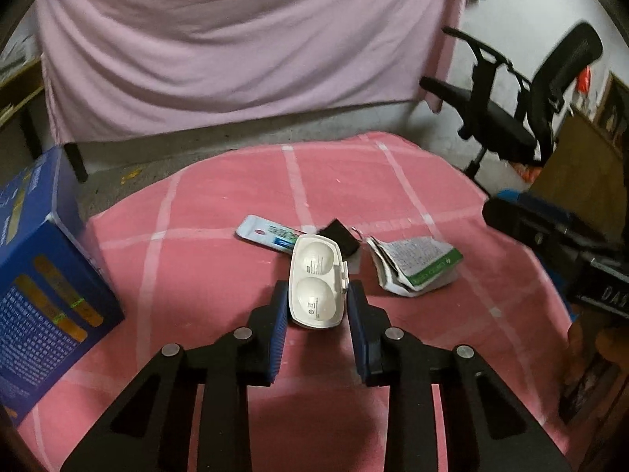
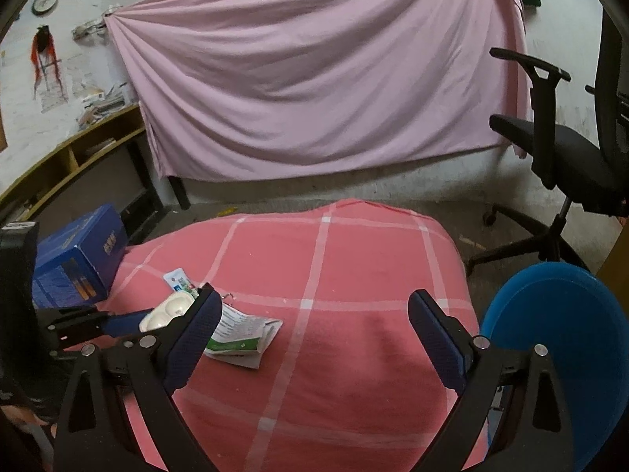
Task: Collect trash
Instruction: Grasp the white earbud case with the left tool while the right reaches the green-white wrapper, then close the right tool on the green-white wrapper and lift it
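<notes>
A white plastic clamshell case (image 1: 316, 283) with two round domes sits between the blue pads of my left gripper (image 1: 317, 287), which touch its sides, so the gripper is shut on it. The right wrist view shows the same case (image 2: 169, 310) at the left. Behind it on the pink checked cloth (image 1: 220, 204) lie a blue-and-white packaging card (image 1: 267, 234), a small black pouch (image 1: 342, 236) with a key ring, and a folded leaflet (image 1: 412, 263) with a green edge. My right gripper (image 2: 314, 295) hovers open over bare cloth, the leaflet (image 2: 240, 334) just beside its left finger.
A blue cardboard box (image 1: 47, 295) stands at the cloth's left edge. A black office chair (image 2: 570, 157) is at the back right, and a round blue object (image 2: 558, 354) sits close at the right. A pink sheet (image 2: 314, 78) hangs behind.
</notes>
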The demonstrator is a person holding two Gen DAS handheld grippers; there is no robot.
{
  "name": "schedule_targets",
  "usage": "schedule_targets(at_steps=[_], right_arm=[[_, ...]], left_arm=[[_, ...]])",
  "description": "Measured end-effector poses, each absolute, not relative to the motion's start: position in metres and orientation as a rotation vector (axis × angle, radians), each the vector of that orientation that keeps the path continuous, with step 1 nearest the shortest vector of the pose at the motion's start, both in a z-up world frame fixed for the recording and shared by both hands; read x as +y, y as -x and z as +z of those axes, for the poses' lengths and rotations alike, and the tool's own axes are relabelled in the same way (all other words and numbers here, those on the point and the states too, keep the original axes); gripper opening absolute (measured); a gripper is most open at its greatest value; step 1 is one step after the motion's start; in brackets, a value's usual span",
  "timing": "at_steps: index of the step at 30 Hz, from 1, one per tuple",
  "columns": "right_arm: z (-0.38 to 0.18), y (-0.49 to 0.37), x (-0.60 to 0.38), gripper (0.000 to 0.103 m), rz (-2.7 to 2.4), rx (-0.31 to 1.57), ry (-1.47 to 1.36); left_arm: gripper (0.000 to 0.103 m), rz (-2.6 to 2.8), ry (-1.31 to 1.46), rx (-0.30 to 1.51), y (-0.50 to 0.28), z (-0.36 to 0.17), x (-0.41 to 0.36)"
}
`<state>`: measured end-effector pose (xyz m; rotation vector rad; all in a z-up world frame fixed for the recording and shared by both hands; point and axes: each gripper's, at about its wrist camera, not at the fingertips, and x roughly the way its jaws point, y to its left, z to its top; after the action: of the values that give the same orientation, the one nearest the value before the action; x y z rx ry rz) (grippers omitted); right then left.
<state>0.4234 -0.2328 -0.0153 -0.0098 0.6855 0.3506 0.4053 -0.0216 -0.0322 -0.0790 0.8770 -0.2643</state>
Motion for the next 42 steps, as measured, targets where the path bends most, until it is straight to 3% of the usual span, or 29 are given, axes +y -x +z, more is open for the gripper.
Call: schedule_targets(at_steps=[16, 30, 42], right_arm=[[-0.031, -0.438, -0.202, 0.097, 0.487, 0.864, -0.115], [-0.054, -0.438, -0.166, 0.097, 0.441, 0.960, 0.080], [-0.053, -0.432, -0.176, 0.076, 0.401, 0.937, 0.049]], left_arm=[[0.025, -0.139, 0.259, 0.853, -0.371, -0.025, 0.039], [0.025, -0.148, 0.279, 0.863, -0.371, -0.023, 0.047], [0.025, -0.150, 0.277, 0.865, -0.372, -0.024, 0.044]])
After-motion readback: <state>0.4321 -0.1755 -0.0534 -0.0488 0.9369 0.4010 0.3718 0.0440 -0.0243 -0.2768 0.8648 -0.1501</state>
